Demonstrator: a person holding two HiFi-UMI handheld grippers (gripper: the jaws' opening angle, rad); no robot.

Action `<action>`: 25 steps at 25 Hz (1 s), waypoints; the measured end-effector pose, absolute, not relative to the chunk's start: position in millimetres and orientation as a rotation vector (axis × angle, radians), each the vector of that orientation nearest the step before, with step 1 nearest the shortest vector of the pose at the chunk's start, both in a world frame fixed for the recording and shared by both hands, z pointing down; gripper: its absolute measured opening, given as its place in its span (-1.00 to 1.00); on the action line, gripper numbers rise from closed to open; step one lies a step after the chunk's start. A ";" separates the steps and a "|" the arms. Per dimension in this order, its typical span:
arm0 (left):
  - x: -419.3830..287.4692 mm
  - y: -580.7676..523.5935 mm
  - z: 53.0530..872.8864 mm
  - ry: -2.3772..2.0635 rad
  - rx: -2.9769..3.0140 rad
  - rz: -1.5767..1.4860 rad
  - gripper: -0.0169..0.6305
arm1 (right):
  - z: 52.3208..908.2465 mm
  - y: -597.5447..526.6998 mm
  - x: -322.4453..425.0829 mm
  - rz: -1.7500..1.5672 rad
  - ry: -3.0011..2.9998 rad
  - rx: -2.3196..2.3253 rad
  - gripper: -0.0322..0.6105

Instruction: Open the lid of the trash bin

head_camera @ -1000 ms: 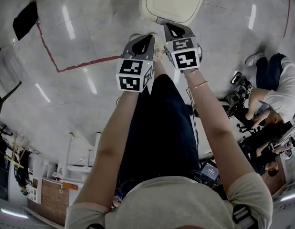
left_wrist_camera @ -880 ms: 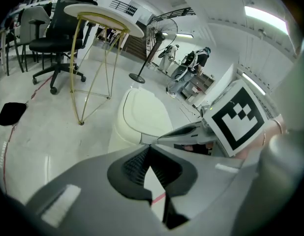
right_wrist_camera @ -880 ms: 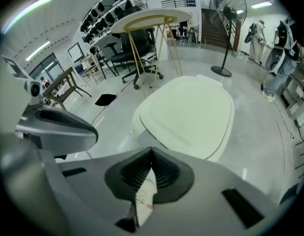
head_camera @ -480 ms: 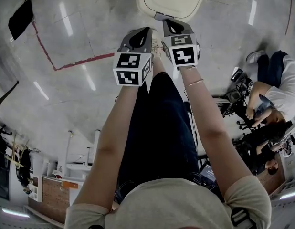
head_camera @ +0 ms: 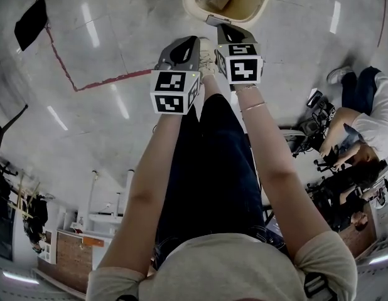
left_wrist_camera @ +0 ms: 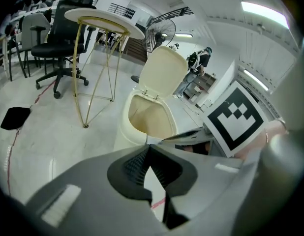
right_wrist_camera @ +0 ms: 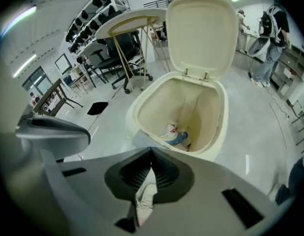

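Right gripper view: the right gripper [right_wrist_camera: 152, 150] has its fingers pressed together on nothing, and a pale shoe [right_wrist_camera: 144, 200] shows blurred through the slot beneath them. The left gripper [left_wrist_camera: 148, 146] is closed and empty too, held just beside the right one. A grey tab [right_wrist_camera: 142, 140] on the trash bin's front edge lies just past the right tips; I cannot tell whether they touch it. The trash bin [right_wrist_camera: 218, 132] stands on the floor just ahead of the person's feet. Its lid [right_wrist_camera: 206, 33] is upright on the rear hinges, with trash [right_wrist_camera: 175, 134] in the bottom. A second ago the lid lay flat and shut. The head view cuts the bin off at its top edge. Beyond stand a round table [left_wrist_camera: 103, 18] and an office chair [left_wrist_camera: 63, 33]. A black mat [head_camera: 32, 24] lies far left.
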State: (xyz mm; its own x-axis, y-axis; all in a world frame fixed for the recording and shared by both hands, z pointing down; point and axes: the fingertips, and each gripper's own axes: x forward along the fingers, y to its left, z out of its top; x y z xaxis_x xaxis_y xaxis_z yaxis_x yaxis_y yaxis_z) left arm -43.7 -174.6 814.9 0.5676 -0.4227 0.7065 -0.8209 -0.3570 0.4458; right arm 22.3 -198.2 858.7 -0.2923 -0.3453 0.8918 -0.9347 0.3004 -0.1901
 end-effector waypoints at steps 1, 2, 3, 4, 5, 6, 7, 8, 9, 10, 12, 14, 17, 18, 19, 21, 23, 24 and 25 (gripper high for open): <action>-44.0 -174.5 814.7 -0.998 1.981 0.617 -0.93 | 858.7 -198.4 21.9 0.967 -1.803 1.161 -0.88; -43.8 -174.3 814.6 -0.998 1.978 0.616 -0.93 | 858.9 -198.5 22.5 0.970 -1.803 1.173 -0.88; -43.3 -173.9 814.4 -0.998 1.977 0.615 -0.93 | 858.8 -198.5 23.6 0.978 -1.802 1.188 -0.88; -43.0 -173.7 814.2 -0.997 1.977 0.617 -0.93 | 858.3 -199.0 24.5 0.988 -1.802 1.200 -0.88; -43.0 -173.9 813.8 -0.995 1.979 0.620 -0.93 | 857.4 -199.8 25.0 0.994 -1.802 1.207 -0.88; -43.4 -174.5 813.0 -0.993 1.984 0.625 -0.93 | 856.2 -200.1 25.3 0.998 -1.801 1.202 -0.88; -43.9 -175.3 811.5 -0.991 1.989 0.629 -0.93 | 854.4 -199.5 25.5 1.000 -1.799 1.190 -0.88; -44.3 -176.2 808.8 -0.991 1.996 0.632 -0.93 | 850.8 -198.7 25.9 0.999 -1.803 1.179 -0.88; -44.5 -177.1 805.1 -0.993 2.002 0.635 -0.93 | 845.2 -198.2 26.8 0.992 -1.812 1.175 -0.88; -44.7 -177.7 800.3 -0.994 2.007 0.637 -0.93 | 838.0 -197.5 28.3 0.984 -1.822 1.176 -0.88; -46.7 -179.4 789.9 -0.999 2.013 0.644 -0.93 | 822.5 -195.5 31.8 0.976 -1.836 1.186 -0.88; -52.2 -184.3 779.1 -1.014 2.008 0.640 -0.93 | 807.6 -195.1 34.2 0.963 -1.850 1.199 -0.88; -58.8 -190.6 754.9 -1.037 1.998 0.611 -0.93 | 778.3 -193.9 36.8 0.913 -1.884 1.222 -0.88; -59.6 -188.8 744.5 -1.033 2.001 0.613 -0.93 | 766.2 -190.6 36.9 0.912 -1.892 1.226 -0.88; -59.7 -186.6 733.8 -1.025 2.009 0.622 -0.94 | 753.5 -187.6 37.0 0.917 -1.897 1.233 -0.88; -58.2 -188.8 712.7 -1.008 2.044 0.645 -0.93 | 727.2 -190.4 38.5 0.907 -1.913 1.260 -0.88; -56.3 -198.6 692.3 -1.002 2.091 0.657 -0.93 | 701.9 -201.1 40.2 0.874 -1.941 1.297 -0.88; -56.1 -202.1 681.8 -1.000 2.110 0.660 -0.93 | 689.6 -204.0 40.2 0.867 -1.955 1.309 -0.88; -56.4 -204.2 670.9 -1.001 2.124 0.660 -0.93 | 677.2 -204.7 39.5 0.868 -1.971 1.314 -0.88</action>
